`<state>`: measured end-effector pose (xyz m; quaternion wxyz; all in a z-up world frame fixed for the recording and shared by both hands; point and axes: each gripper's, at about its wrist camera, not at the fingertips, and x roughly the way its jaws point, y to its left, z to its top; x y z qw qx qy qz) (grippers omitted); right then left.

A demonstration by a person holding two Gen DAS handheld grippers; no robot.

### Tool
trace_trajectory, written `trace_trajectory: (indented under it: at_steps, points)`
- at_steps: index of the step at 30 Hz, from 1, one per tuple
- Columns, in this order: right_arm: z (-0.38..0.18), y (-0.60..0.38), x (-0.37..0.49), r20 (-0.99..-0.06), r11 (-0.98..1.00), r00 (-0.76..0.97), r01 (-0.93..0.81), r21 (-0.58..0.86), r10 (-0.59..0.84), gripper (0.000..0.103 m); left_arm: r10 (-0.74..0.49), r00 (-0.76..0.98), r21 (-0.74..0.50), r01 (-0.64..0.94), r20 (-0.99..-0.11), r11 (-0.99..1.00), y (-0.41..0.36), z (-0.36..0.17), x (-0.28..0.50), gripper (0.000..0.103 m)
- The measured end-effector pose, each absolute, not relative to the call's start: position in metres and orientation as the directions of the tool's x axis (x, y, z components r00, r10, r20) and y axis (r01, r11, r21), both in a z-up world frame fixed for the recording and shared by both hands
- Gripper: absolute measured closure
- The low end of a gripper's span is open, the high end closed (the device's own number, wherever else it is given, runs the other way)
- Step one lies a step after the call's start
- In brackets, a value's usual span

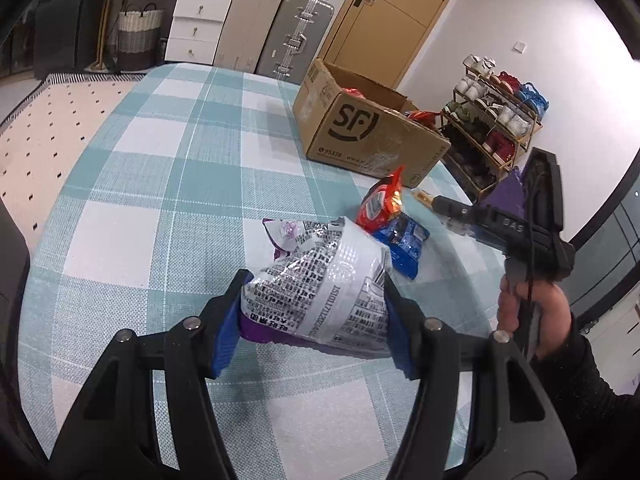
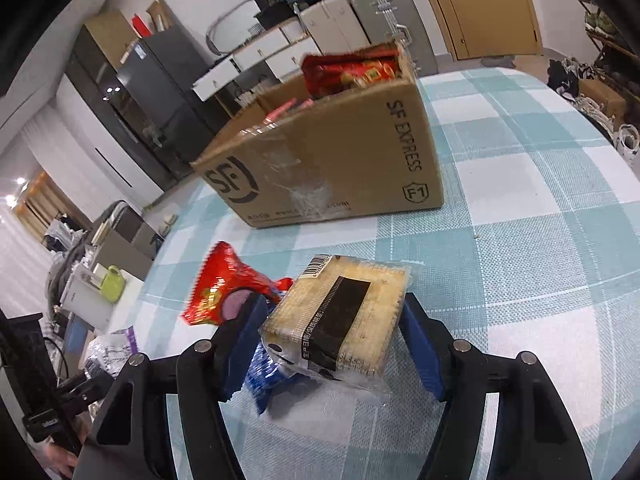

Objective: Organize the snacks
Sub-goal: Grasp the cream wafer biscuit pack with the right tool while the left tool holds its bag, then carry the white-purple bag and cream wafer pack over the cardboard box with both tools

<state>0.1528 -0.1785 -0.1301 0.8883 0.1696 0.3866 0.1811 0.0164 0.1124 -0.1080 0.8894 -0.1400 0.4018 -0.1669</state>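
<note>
At lower centre of each view, the left gripper (image 1: 312,312) is clamping a silver-and-purple printed foil snack bag (image 1: 320,280), the right gripper (image 2: 332,336) squeezing a clear-wrapped tan cracker pack (image 2: 340,312) (brown cardboard box (image 2: 340,152) above it).

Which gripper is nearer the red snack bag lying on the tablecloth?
Right. The right gripper, holding a cracker pack, sits right beside the red snack bag. The left gripper holds a silver bag farther back.
</note>
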Motion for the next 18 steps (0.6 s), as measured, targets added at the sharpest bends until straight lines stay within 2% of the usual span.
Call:
trace_trajectory:
  at_steps: [6, 9, 18]
  points:
    - [-0.103, -0.179, 0.121, -0.548, 0.833, 0.647, -0.277, 0.479, 0.53, 0.035, -0.401, 0.635, -0.353, 0.209, -0.66, 0.912, 0.096, -0.092, 0.01, 0.044]
    - [-0.09, -0.18, 0.105, -0.516, 0.818, 0.656, -0.301, 0.491, 0.551, 0.035, -0.334, 0.678, -0.293, 0.18, -0.655, 0.939, 0.091, -0.08, 0.004, 0.044]
    - [-0.046, -0.177, 0.069, -0.448, 0.783, 0.655, -0.404, 0.473, 0.609, 0.034, -0.304, 0.718, -0.278, 0.159, -0.626, 0.947, 0.088, -0.05, -0.005, 0.044]
